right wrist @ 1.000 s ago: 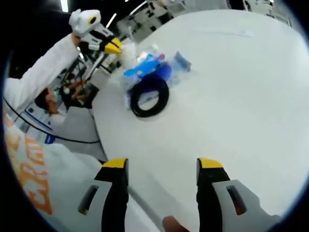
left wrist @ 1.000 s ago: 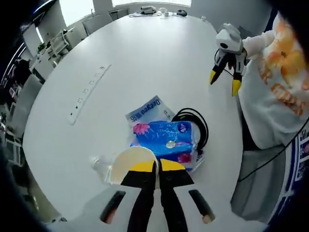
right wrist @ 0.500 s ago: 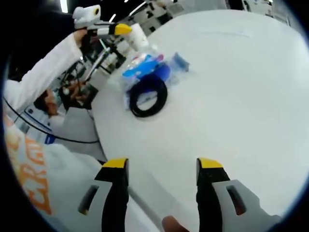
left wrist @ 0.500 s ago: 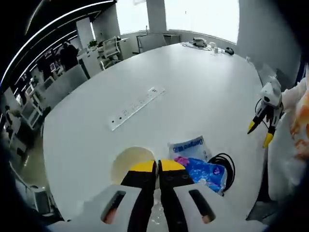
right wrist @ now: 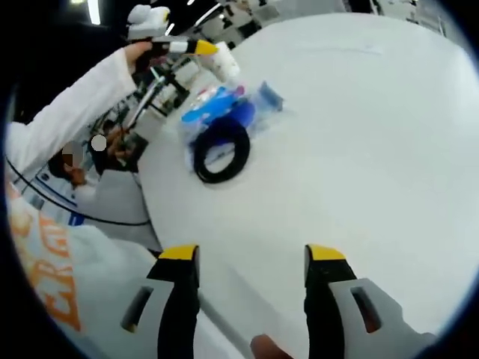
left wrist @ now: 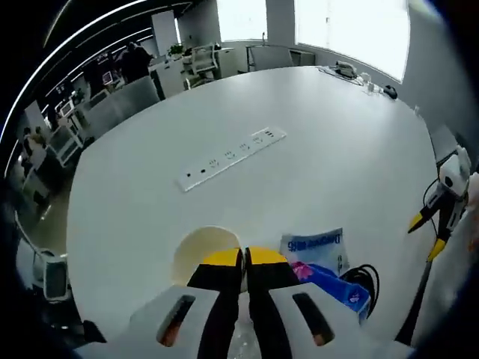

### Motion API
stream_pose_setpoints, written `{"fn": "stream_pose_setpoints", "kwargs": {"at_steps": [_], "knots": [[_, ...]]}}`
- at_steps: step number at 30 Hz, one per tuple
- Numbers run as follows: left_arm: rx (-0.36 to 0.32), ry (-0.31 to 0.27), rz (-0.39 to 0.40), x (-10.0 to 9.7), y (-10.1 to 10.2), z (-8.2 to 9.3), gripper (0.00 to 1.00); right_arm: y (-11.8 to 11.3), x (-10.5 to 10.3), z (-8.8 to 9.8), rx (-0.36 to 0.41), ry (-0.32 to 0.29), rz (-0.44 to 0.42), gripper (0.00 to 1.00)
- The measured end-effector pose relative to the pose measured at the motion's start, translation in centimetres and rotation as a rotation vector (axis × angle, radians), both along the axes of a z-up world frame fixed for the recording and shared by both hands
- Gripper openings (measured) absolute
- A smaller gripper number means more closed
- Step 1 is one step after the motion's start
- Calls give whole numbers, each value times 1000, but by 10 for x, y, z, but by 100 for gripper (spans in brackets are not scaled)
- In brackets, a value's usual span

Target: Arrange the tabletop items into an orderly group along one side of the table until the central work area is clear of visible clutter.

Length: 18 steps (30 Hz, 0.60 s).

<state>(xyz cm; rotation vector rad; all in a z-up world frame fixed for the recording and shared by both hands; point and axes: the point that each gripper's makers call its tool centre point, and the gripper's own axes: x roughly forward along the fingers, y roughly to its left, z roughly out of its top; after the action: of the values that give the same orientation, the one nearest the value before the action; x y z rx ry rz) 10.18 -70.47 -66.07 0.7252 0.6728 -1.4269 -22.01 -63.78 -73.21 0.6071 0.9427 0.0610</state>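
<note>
**Q:** Left gripper view, what does it look down on?

**A:** A large white oval table (left wrist: 314,149). The left gripper (left wrist: 245,258) rises from the bottom edge, its yellow-tipped jaws pressed together on the rim of a pale paper cup (left wrist: 196,250), which is held up above the table's near edge. Just right of the jaws lies a blue tissue pack (left wrist: 329,278), with a flat blue and white packet (left wrist: 314,245) at its far side and a coil of black cable (left wrist: 367,278) at its right. A white power strip (left wrist: 232,157) lies flat further out, well apart from that cluster. At the right edge the other gripper enters, yellow tips pointing down.

**Q:** And the right gripper view?

**A:** The right gripper (right wrist: 253,258) has its jaws spread wide with nothing between them, hovering over bare table (right wrist: 359,142). Beyond them, near the table's edge, the black cable coil (right wrist: 220,149) lies touching the blue tissue pack (right wrist: 217,105) and the flat packet (right wrist: 269,96). Above that cluster, the left gripper (right wrist: 203,48) pinches the paper cup (right wrist: 223,64), held by a person's white-sleeved arm (right wrist: 71,112).

**Q:** Is the centre of the table cluttered?

**A:** The items sit grouped near one edge; the power strip lies out in the middle.
</note>
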Motion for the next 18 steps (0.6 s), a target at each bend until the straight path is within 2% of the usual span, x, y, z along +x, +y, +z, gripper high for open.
{"fn": "stream_pose_setpoints", "kwargs": {"at_steps": [6, 9, 13, 18], "knots": [[56, -29, 0, -5, -3, -23, 0, -2, 0, -3, 7, 7, -12, 55], [58, -38, 9, -7, -5, -26, 0, -2, 1, -3, 15, 6, -18, 55], [63, -80, 9, -5, -6, -28, 0, -1, 1, -4, 17, 7, -15, 55], [55, -75, 60, -3, -5, -32, 0, -3, 0, -6, 21, 7, -22, 55]]}}
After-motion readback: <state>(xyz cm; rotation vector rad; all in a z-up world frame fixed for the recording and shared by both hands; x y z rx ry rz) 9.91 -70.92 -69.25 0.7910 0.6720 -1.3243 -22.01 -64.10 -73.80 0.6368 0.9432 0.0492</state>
